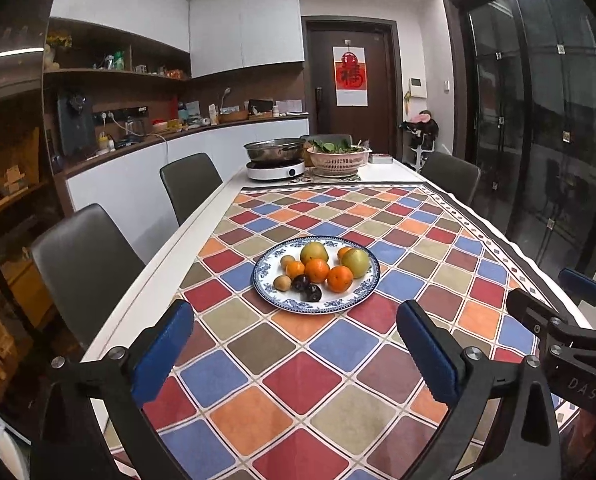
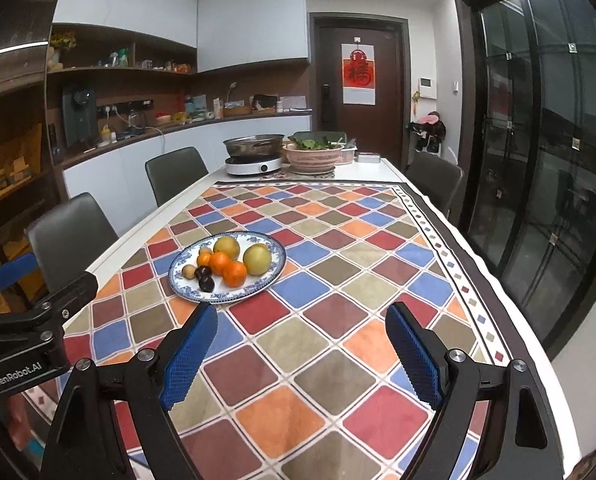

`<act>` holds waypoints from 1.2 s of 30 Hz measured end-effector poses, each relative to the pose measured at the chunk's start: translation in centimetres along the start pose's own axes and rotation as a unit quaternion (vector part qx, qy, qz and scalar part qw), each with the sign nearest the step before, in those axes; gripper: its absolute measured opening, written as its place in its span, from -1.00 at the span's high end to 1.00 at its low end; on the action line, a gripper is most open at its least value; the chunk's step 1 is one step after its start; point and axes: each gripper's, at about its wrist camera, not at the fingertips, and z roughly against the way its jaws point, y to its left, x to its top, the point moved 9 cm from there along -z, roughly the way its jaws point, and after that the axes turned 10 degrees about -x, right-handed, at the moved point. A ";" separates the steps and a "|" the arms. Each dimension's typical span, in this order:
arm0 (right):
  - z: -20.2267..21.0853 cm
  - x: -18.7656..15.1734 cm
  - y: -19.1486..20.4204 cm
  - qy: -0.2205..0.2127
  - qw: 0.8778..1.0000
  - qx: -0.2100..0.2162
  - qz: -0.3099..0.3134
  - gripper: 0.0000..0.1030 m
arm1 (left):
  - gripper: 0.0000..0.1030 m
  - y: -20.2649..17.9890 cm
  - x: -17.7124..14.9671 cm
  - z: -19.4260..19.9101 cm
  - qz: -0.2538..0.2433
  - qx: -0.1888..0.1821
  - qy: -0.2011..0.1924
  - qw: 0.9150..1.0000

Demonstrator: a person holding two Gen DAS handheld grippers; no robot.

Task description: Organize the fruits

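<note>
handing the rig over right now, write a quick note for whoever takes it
Left gripper: open, empty, held above the tablecloth short of the plate.
Right gripper: open, empty, likewise back from the plate.
Fruit: all on the blue-rimmed plate, oranges, two green-yellow pears, two dark plums, small brown fruits, mixed together.
Done: nothing visibly sorted.
Left: all the organizing; no other fruit container in view.
</note>
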 end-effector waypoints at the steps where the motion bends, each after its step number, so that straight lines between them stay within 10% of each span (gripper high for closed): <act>1: 0.0 -0.1 0.0 0.002 1.000 0.000 0.000 -0.68 | -1.00 0.0 -0.3 -0.2 0.002 -0.003 0.003 1.000; 36: 0.3 -1.3 0.1 0.006 1.000 0.002 0.002 -0.68 | -1.00 -0.1 -1.5 -0.4 -0.001 -0.007 0.018 1.000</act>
